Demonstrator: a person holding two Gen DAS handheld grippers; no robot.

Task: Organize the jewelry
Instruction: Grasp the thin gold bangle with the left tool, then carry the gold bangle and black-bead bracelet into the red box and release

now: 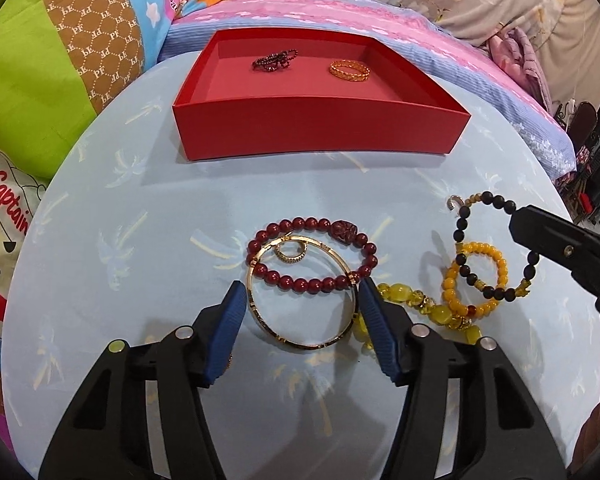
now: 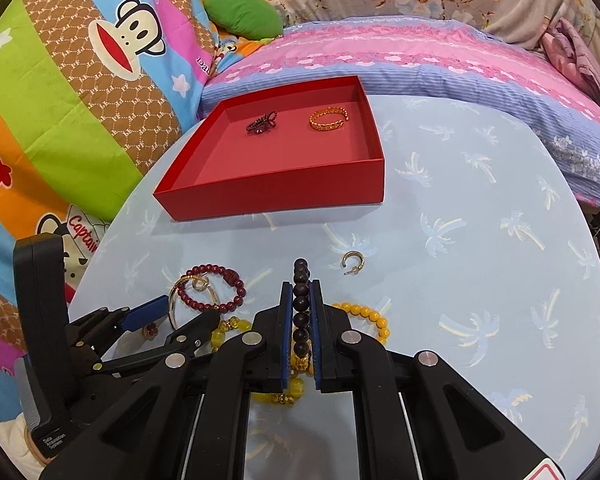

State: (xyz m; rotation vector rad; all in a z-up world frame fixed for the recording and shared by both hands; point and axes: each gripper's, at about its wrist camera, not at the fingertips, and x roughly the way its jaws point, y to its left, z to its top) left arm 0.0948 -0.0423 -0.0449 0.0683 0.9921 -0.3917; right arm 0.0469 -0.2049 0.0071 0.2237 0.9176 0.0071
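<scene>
**Loose jewelry on desk, part sorted into red box**

Item 1: gold bangle [image 1: 302, 292]. Lies flat on the desk [image 1: 140, 216], overlapped by a dark red bead bracelet [image 1: 312, 254], a small gold ring [image 1: 290, 252] inside its hoop. Likely rigid, light and slick; best pinched across the thin rim at its near arc, clear of the beads. The left gripper [image 1: 300, 320] has its jaws apart, straddling the bangle, blue pads not pressing on it.

Item 2: black bead bracelet [image 2: 301, 304]. Clamped between the pads of the right gripper [image 2: 301, 312]. Probably strung on elastic: limp, and its hanging loop may snag the amber bead bracelet [image 1: 476, 276] beneath.

Item 3: yellow glass-like beads [image 1: 396, 296], near the bangle; possibly heavier, chippable.

Item 4: small hoop earring [image 2: 353, 262], alone on the desk.

Destination: red box [image 1: 320, 132], open, already holding a dark chain [image 1: 274, 60] and a gold band [image 1: 350, 69].

Surface: round desk, pale blue palm-print cover, smooth. Surroundings: a bed with pink-striped bedding [image 2: 420, 60], cartoon-print quilt [image 2: 80, 80].
</scene>
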